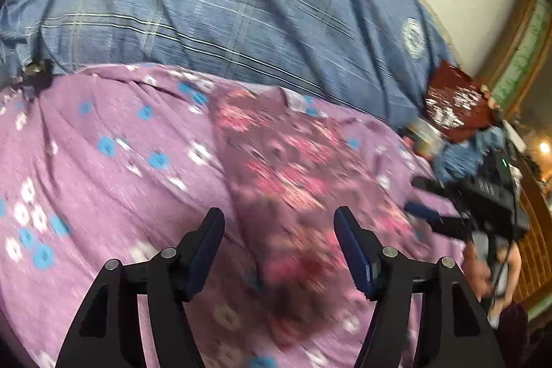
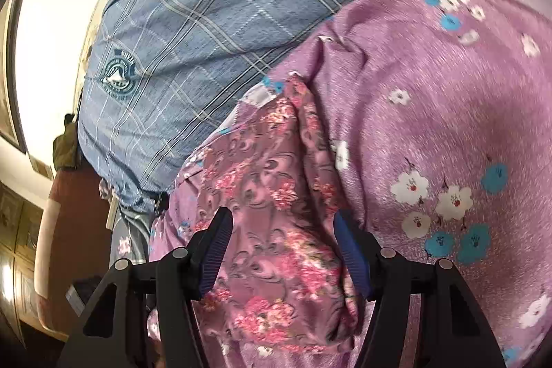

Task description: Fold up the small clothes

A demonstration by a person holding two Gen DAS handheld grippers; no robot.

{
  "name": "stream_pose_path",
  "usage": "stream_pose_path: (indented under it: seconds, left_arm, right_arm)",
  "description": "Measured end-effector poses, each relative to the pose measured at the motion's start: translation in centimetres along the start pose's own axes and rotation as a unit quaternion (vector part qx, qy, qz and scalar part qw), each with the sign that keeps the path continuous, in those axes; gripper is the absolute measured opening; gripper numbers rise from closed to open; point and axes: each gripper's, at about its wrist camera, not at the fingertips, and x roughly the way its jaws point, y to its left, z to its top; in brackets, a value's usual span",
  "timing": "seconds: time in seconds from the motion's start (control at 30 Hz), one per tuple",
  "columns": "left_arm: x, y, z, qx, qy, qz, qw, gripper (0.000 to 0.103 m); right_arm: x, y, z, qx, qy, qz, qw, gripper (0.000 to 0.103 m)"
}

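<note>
We count one floral garment (image 2: 272,195) lying on the purple flowered bedsheet (image 2: 448,112), beside one blue plaid blanket (image 1: 207,6). Our two grippers, left gripper (image 1: 278,250) and right gripper (image 2: 281,250), hover over it, fingers spread, gripping nothing.

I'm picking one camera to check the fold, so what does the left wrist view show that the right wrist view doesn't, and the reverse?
Only the left wrist view shows the dark red printed cloth and the right gripper at its right edge.

Only the right wrist view shows the wooden cabinet at its far left and the garment's bunched ridge.

Both show the small pink floral garment on the purple flowered sheet, the blue plaid cover behind, and open jaws gripping nothing, including the left gripper.
</note>
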Motion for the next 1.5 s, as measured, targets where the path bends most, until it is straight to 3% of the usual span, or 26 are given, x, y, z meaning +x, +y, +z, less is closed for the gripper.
stream_pose_path:
  seconds: [0.13,0.2,0.27,0.33,0.4,0.47,0.53,0.63,0.83,0.9,0.93,1.0,1.1,1.33,1.5]
  left_arm:
    - [2.7,1.4,0.8,-0.043,0.034,-0.014,0.9984,0.065]
    - [4.0,2.0,1.4,-0.061,0.031,-0.017,0.9975,0.066]
    - [5.6,2.1,1.7,-0.075,0.04,-0.024,0.9961,0.066]
    - [7.4,1.9,1.9,-0.066,0.057,-0.027,0.9958,0.066]
    - [8.5,1.3,2.0,-0.052,0.069,-0.031,0.9958,0.066]
    - [9.4,1.0,2.3,-0.038,0.077,-0.024,0.996,0.066]
    - [10.4,1.3,2.4,-0.046,0.087,-0.031,0.9946,0.065]
    - [11.1,1.6,2.9,-0.065,0.083,-0.051,0.9932,0.064]
    - [11.3,1.1,2.3,-0.054,0.066,-0.04,0.9955,0.063]
    - [11.1,1.0,2.0,-0.052,0.062,-0.038,0.996,0.063]
    - [11.0,0.8,1.9,-0.05,0.059,-0.036,0.9963,0.062]
    - [10.6,0.8,1.9,-0.05,0.052,-0.027,0.9971,0.042]
    - [9.6,1.0,1.8,-0.051,0.042,-0.026,0.9975,0.027]
    - [4.9,-0.5,2.3,-0.018,0.012,-0.021,0.9995,0.022]
    - [-0.3,-0.8,1.8,0.011,-0.021,-0.013,0.9996,0.023]
  right_arm:
    - [1.5,-0.2,1.0,0.007,0.007,-0.001,1.0,0.064]
    - [2.4,0.3,2.0,0.005,0.001,0.011,1.0,0.064]
    - [2.9,0.8,2.6,-0.004,-0.003,-0.007,1.0,0.064]
    - [3.2,0.9,3.1,-0.012,-0.019,-0.026,0.999,0.064]
    - [4.2,0.3,3.6,-0.001,0.001,-0.015,1.0,0.064]
    - [4.9,-0.4,3.4,0.001,0.019,-0.033,0.999,0.064]
    - [5.5,-0.8,3.1,0.008,0.039,-0.011,0.999,0.063]
    - [5.9,-0.2,2.5,0.002,0.068,0.018,0.997,0.064]
    - [6.5,1.4,1.1,-0.037,0.06,-0.017,0.997,0.061]
    - [6.2,2.0,0.8,-0.051,0.055,-0.029,0.997,0.055]
    - [6.2,2.4,0.6,-0.055,0.05,-0.04,0.996,0.047]
    - [5.5,3.0,0.4,-0.062,0.036,-0.056,0.996,0.038]
    - [4.7,4.8,-0.4,-0.092,0.016,-0.082,0.992,0.031]
    - [1.8,9.3,-2.7,-0.165,-0.023,-0.1,0.981,0.027]
    - [0.3,11.6,-3.9,-0.189,-0.04,-0.081,0.978,0.028]
